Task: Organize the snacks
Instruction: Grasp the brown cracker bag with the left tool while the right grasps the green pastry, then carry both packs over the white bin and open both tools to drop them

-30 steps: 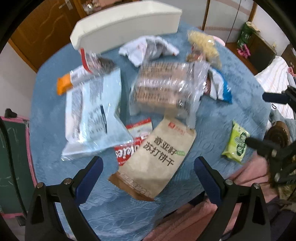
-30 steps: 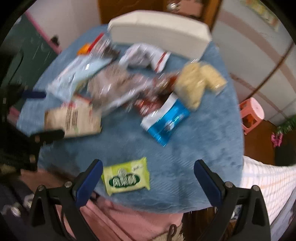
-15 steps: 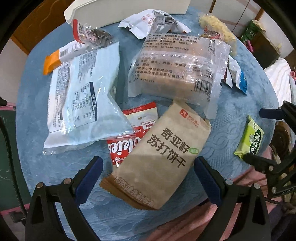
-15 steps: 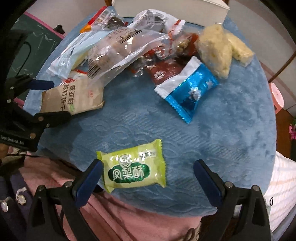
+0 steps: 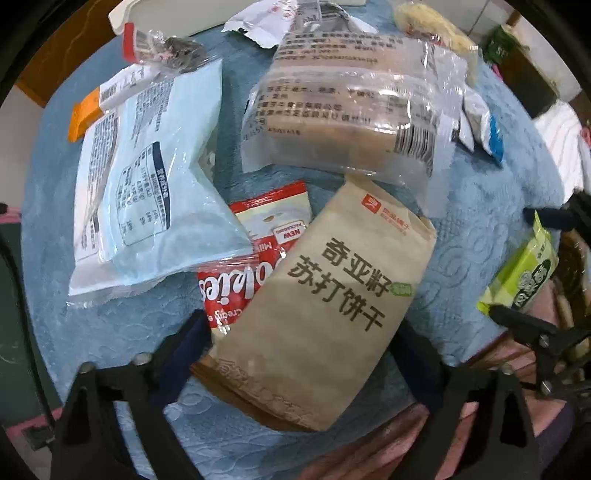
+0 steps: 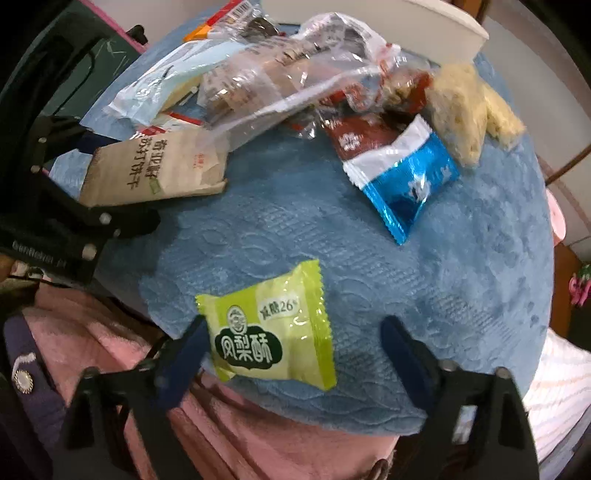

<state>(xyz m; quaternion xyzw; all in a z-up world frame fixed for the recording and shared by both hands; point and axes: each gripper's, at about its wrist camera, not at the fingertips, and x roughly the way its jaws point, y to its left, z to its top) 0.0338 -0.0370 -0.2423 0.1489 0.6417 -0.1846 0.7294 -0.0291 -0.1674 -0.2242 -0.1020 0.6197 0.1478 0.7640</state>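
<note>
**Inspector A:** Surface first. The desk (image 6: 424, 280) is round and covered with a blue embossed cloth; a pink cloth hangs at its near edge. A white bin (image 5: 192, 14) stands at the far side.

**Inspector B:** Noted. Left gripper (image 5: 301, 341): fingers apart, one on each side of the near end of the brown cracker packet (image 5: 325, 295), which lies flat on the cloth. I cannot tell whether the pads touch it.

**Inspector A:** Neighbours of that packet?

**Inspector B:** It overlaps a red-and-white sachet (image 5: 255, 258). Left of that lies a pale blue bag (image 5: 147, 184), partly over the sachet. On the far side, a clear bag of brown biscuits (image 5: 354, 110) touches the packet's far end.

**Inspector A:** Right gripper (image 6: 295, 349): fingers apart, with the green pineapple-cake packet (image 6: 269, 328) between them, close to the left finger, near the desk's near edge.

**Inspector B:** Further off, a blue foil packet (image 6: 406, 184) lies well apart from the green one, with pale puffed snacks (image 6: 465, 114) just beyond it.

**Inspector A:** Room: wooden door panels at far left, a white striped bedcover (image 6: 554, 391) at right.
</note>
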